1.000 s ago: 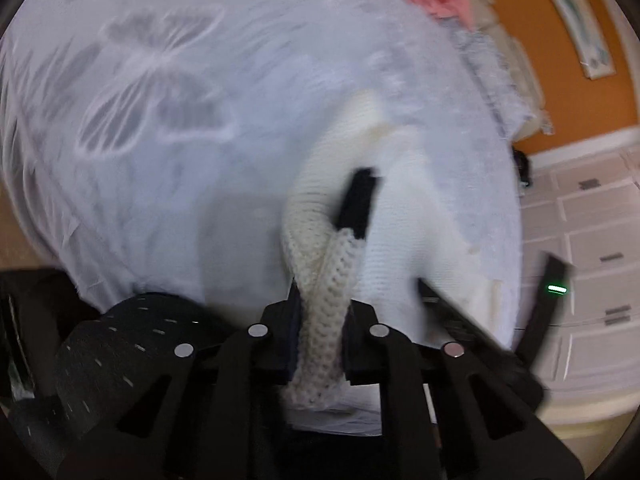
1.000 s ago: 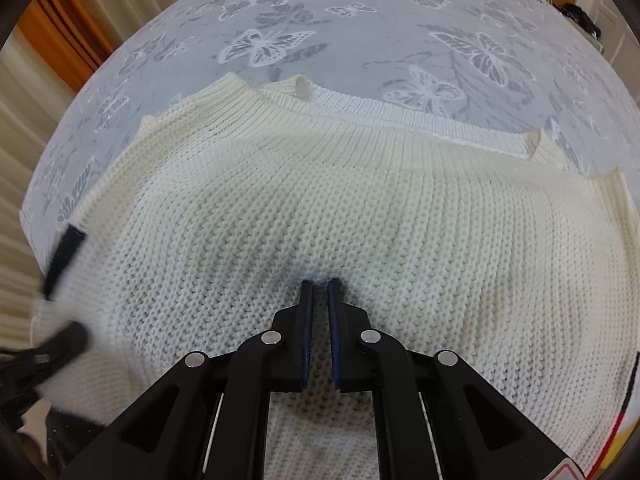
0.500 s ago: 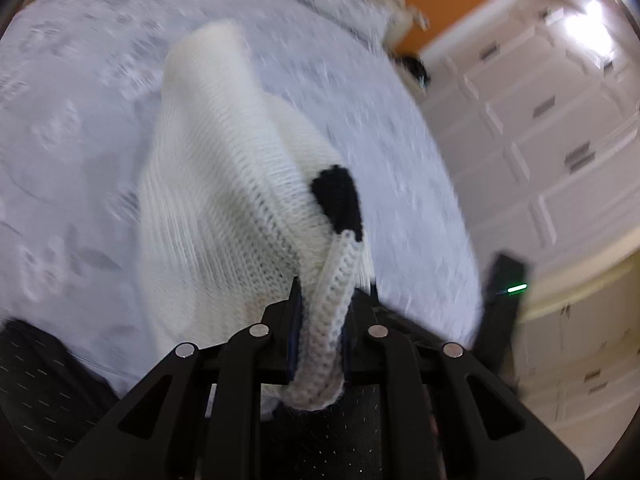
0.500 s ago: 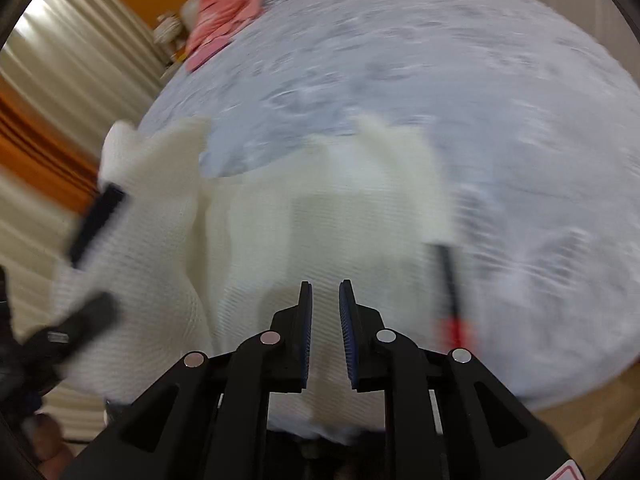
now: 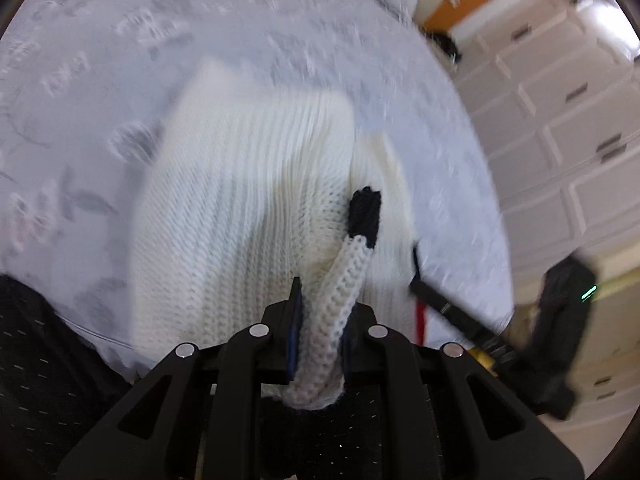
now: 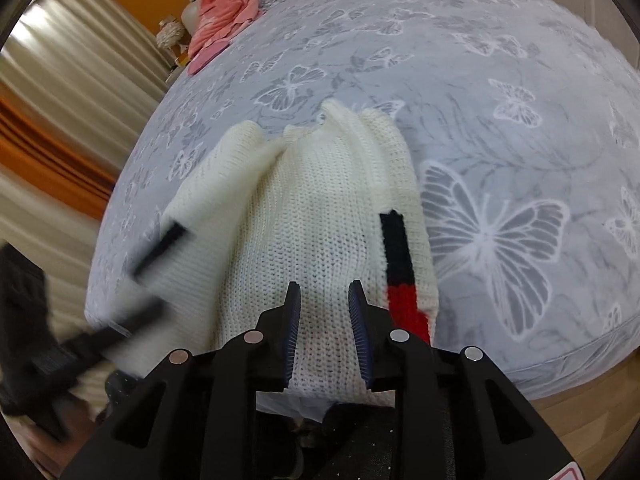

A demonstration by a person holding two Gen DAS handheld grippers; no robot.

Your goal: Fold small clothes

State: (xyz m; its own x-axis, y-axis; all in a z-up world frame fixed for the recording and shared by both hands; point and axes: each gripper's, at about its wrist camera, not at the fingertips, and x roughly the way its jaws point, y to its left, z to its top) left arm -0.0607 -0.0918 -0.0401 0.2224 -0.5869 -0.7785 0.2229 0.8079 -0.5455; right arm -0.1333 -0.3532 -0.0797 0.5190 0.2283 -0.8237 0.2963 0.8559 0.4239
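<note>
A cream knit sweater [image 6: 320, 216] with a black and red stripe [image 6: 398, 256] lies folded lengthwise near the front edge of the bed [image 6: 500, 100]. In the left wrist view the sweater [image 5: 248, 200] is blurred by motion. My left gripper [image 5: 320, 316] is shut on a ribbed edge of the sweater, which runs between its fingers to a black trim patch [image 5: 364, 216]. My right gripper [image 6: 325, 300] is open just above the sweater's near end, with nothing between its fingers. The right gripper also shows blurred in the left wrist view [image 5: 448, 300], and the left one in the right wrist view [image 6: 132, 308].
The bed has a grey cover with white butterflies. A pink garment [image 6: 228, 12] lies at its far end. White cabinet drawers [image 5: 580, 140] stand to the right, curtains [image 6: 60, 120] to the left, and wood floor [image 6: 592, 412] beyond the bed's near edge.
My right gripper has let go of the sweater and opened. My left gripper has swung the held edge across, so the sweater now lies folded in a narrow strip.
</note>
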